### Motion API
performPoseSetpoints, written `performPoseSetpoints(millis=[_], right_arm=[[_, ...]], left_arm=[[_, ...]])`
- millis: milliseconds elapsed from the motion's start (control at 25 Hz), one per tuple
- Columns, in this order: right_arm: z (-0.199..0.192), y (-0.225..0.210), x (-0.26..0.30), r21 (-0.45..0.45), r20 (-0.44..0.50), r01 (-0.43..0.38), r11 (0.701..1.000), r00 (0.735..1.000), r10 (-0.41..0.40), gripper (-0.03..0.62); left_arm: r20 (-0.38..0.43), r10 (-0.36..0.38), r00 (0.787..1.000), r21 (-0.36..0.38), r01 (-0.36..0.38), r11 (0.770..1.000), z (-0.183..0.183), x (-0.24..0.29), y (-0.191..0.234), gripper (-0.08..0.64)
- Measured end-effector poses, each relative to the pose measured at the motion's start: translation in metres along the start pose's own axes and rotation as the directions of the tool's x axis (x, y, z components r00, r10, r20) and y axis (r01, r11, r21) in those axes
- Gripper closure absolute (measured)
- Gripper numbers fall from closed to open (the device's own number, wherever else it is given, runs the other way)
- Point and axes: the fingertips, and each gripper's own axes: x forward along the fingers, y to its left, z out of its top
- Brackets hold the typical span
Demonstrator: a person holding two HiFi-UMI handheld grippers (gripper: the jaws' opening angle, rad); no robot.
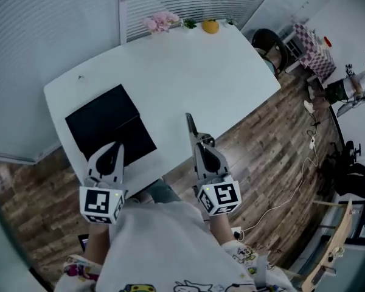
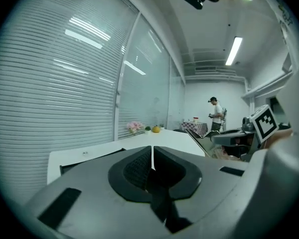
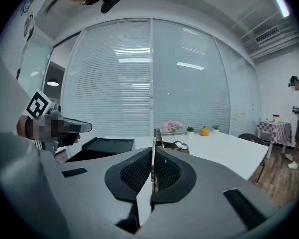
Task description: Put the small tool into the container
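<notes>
White table: broad, mostly bare. Black container: low, on the table's near left part, just ahead of my left gripper, whose jaws are together on nothing. My right gripper: jaws clamped on the small tool, a thin metal piece jutting forward over the table's near edge, well apart from the container. Risk, as I judge it: so slim a pinch may let the tool pivot or slip out mid-carry, or its tip may snag the container's wall.

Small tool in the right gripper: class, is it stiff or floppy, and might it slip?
Probably stiff: the small tool juts straight beyond the right gripper without drooping. It looks like thin, shiny metal, so it may pivot in the jaws. Flat-looking, it seems unlikely to roll.
</notes>
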Motion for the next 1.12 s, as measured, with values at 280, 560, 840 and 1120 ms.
performPoseSetpoints(millis=[280, 560, 840, 1120], right_arm=[[0.024, 0.014, 0.068, -0.086, -0.008, -0.29, 0.953, 0.957, 0.291, 0.592], [0.025, 0.032, 0.102, -0.107, -0.039, -0.492, 0.864, 0.87, 0.491, 0.591], [0.02, 0.063, 0.113, -0.089, -0.064, -0.605, 0.792, 0.796, 0.601, 0.591], [0.018, 0.09, 0.117, -0.086, -0.086, -0.65, 0.755, 0.76, 0.644, 0.591]], left_arm=[[0.021, 0.259, 0.966, -0.067, -0.258, 0.964, 0.001, -0.007, 0.03, 0.549], [0.003, 0.469, 0.883, -0.099, -0.467, 0.879, -0.007, -0.033, 0.035, 0.549], [-0.032, 0.565, 0.825, -0.121, -0.564, 0.817, -0.021, -0.06, 0.035, 0.549], [-0.044, 0.583, 0.812, -0.139, -0.582, 0.801, -0.027, -0.071, 0.043, 0.549]])
